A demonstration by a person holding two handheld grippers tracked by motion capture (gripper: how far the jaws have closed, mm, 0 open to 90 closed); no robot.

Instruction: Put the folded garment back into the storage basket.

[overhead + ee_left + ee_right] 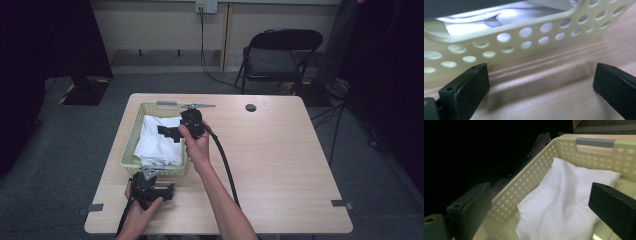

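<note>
I judge the white cloth [564, 202] light, soft and limp; it lies folded in the basket [131, 145]; best pinched at a folded edge. My right hand-held gripper [167, 131] hovers above it, jaws wide apart, empty; left hand-held gripper [167, 192] rests on the surface [280, 165], likewise spread, empty.

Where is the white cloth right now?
The white cloth lies inside the pale yellow basket on the left part of the table in the high view. The right gripper hovers just above it, jaws open.
</note>
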